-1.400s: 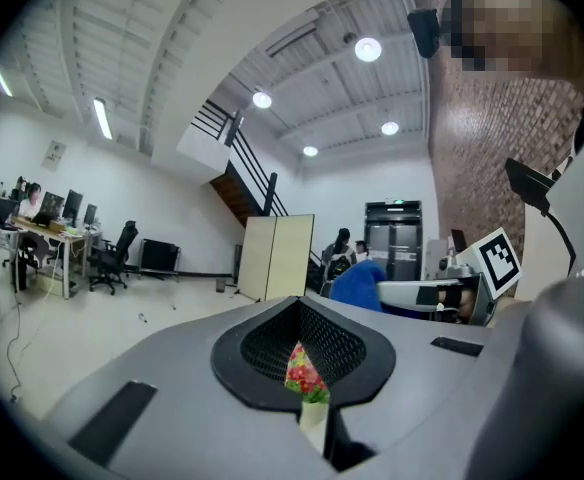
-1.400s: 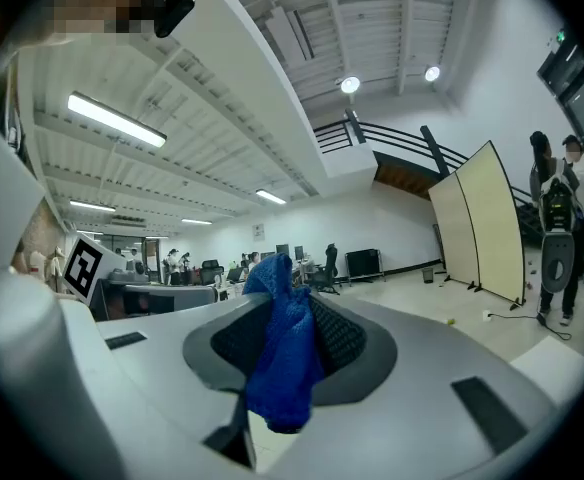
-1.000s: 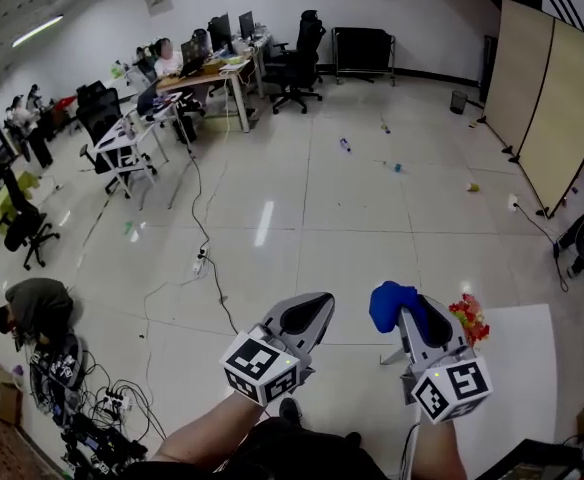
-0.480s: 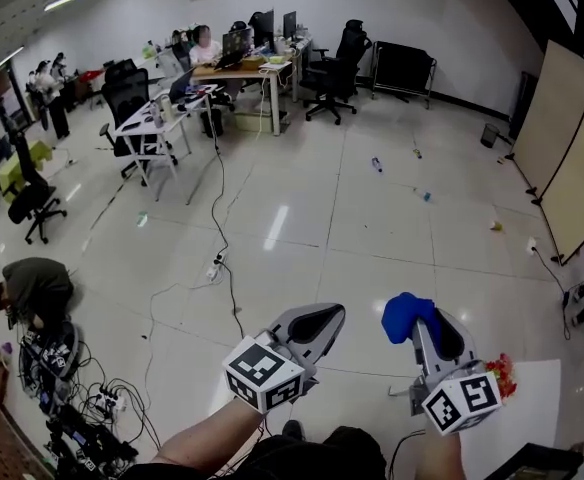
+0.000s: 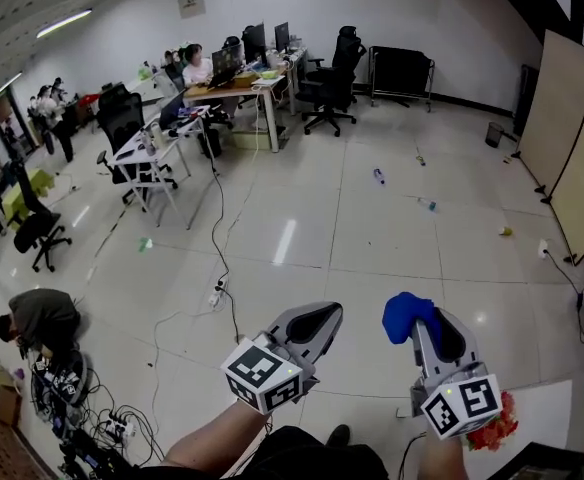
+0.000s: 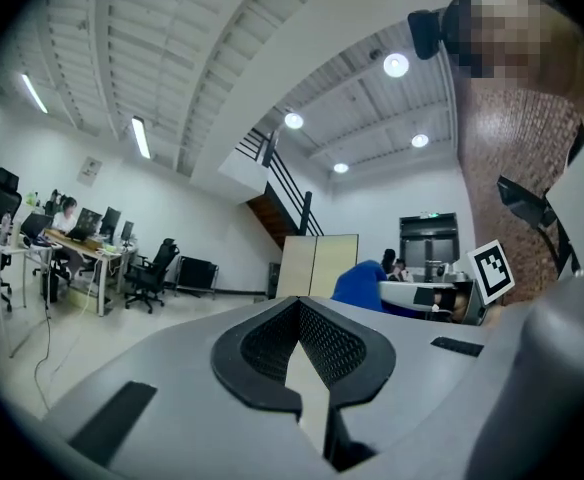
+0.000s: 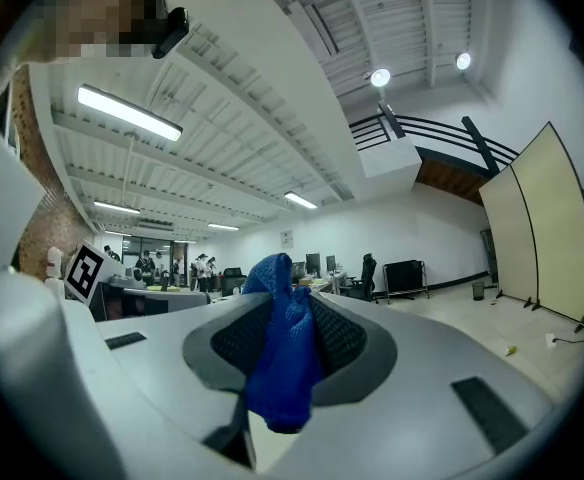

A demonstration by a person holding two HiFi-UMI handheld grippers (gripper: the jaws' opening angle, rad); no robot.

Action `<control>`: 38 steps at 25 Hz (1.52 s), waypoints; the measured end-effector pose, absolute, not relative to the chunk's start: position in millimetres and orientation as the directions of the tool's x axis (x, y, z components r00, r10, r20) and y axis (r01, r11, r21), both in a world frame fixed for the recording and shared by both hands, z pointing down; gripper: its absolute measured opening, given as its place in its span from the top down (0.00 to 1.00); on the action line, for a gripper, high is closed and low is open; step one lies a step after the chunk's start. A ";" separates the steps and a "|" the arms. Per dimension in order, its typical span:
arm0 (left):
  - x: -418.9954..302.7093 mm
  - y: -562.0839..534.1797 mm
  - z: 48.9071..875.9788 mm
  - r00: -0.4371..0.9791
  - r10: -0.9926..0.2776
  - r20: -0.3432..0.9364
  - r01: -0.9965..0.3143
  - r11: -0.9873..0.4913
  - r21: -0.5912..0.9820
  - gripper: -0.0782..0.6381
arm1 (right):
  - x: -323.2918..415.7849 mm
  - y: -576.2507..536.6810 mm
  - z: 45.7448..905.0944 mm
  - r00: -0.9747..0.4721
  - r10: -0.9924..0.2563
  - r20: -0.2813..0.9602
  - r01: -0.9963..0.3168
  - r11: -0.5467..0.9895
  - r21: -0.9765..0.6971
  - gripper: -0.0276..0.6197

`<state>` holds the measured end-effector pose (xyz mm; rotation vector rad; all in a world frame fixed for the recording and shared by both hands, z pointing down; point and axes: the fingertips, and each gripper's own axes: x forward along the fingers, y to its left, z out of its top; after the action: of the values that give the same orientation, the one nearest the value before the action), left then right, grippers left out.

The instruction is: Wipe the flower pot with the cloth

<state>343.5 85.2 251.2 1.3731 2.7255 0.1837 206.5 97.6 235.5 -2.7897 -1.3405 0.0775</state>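
Observation:
In the head view my right gripper (image 5: 424,318) is shut on a bunched blue cloth (image 5: 403,311), held in the air over the floor. The right gripper view shows the same cloth (image 7: 284,353) hanging between the jaws of that gripper (image 7: 288,298). My left gripper (image 5: 317,318) is beside it, shut with nothing in it (image 6: 299,313). Red flowers with green leaves (image 5: 493,431) peek out behind the right gripper's marker cube, on a white sheet (image 5: 544,416). The pot itself is hidden.
Tiled office floor with small litter (image 5: 377,176). Cables (image 5: 219,290) run across it on the left, where a person crouches (image 5: 38,317). Desks with monitors and office chairs (image 5: 228,80) stand far back. Folding screen panels (image 5: 575,158) are at the right.
The head view has tilted up: the flowers and white sheet slid to the bottom right corner, now behind the right gripper's cube. Both grippers stay raised; the cloth is still held.

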 end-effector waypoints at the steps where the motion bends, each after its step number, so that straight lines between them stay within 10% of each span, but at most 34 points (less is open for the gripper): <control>1: 340.2 95.9 250.5 -0.595 0.803 -0.022 0.793 0.591 0.145 0.90 | 203.0 107.9 237.2 0.621 0.784 -0.022 0.781 -0.621 -0.068 0.81; 19: 365.7 278.4 245.5 -0.759 0.649 -0.049 0.637 0.756 0.146 0.90 | 222.9 266.0 237.3 0.422 0.907 -0.014 0.906 -0.422 -0.043 0.81; 38: 179.9 451.2 235.4 -0.937 0.346 -0.048 0.338 0.932 0.129 0.90 | 65.8 385.6 231.6 0.104 0.994 -0.032 0.992 -0.106 -0.075 0.81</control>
<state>179.9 451.2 235.4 0.5355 3.0191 0.1831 65.8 385.6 231.6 -2.3084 -2.0770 0.1156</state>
